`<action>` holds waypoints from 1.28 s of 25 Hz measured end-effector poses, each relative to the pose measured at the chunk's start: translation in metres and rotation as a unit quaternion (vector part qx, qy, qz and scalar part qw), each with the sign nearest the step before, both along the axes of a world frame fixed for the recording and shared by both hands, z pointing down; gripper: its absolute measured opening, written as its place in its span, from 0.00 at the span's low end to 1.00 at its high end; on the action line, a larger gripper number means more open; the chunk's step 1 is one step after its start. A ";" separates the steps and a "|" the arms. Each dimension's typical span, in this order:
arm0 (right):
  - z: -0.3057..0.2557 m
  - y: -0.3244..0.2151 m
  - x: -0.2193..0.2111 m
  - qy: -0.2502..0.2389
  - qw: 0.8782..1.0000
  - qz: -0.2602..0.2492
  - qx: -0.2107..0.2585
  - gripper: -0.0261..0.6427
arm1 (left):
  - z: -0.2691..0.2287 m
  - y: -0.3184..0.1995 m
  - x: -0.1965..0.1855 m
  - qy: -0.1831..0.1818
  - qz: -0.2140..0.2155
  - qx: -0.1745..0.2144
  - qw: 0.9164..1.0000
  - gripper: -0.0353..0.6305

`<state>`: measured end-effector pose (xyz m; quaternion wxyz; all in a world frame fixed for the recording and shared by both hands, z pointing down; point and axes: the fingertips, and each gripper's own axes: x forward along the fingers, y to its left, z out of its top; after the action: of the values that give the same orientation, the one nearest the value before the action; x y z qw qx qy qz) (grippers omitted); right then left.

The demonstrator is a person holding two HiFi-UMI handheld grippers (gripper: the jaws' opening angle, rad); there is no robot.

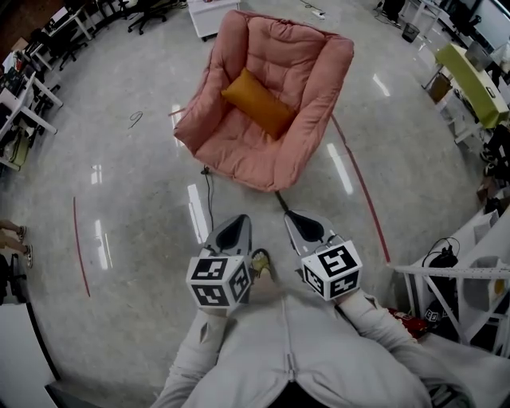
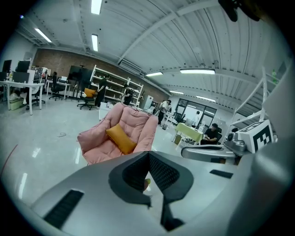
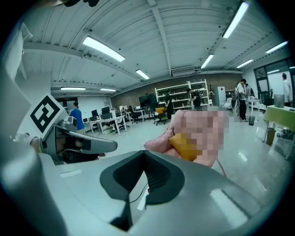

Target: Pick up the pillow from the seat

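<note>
An orange pillow (image 1: 257,102) lies slanted on the seat of a pink padded chair (image 1: 239,151) that stands on the floor ahead of me. My left gripper (image 1: 233,227) and right gripper (image 1: 307,223) are held side by side close to my body, well short of the chair, both pointing at it. Each is shut with nothing between its jaws. In the left gripper view the pillow (image 2: 120,138) rests on the chair (image 2: 94,140) beyond the shut gripper (image 2: 148,154). In the right gripper view the pillow (image 3: 184,145) shows past the shut gripper (image 3: 144,153).
A black cable (image 1: 209,191) runs over the floor from the chair's front. A red tape line (image 1: 362,187) passes on the right. A white rack (image 1: 462,275) stands at my right, a green table (image 1: 470,76) farther back, desks at the left, a white cabinet (image 1: 211,14) behind the chair.
</note>
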<state>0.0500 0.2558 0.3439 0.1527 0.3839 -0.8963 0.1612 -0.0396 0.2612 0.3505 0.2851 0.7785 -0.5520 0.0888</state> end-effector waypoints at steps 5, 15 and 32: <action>0.003 -0.032 -0.023 0.002 1.000 0.000 -0.002 0.04 | 0.001 -0.033 -0.022 -0.003 0.005 0.000 1.000 0.06; 0.010 -0.082 -0.052 0.004 1.000 0.001 -0.005 0.04 | 0.012 -0.078 -0.051 -0.005 0.007 -0.010 1.000 0.06; 0.029 -0.134 -0.025 0.022 0.996 0.074 -0.035 0.04 | 0.033 -0.132 -0.060 0.002 0.016 -0.030 0.999 0.06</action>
<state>0.0251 0.1222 0.3725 0.1731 0.4468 -0.8558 0.1948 -0.1000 0.1288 0.3832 0.3082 0.7786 -0.5358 0.1083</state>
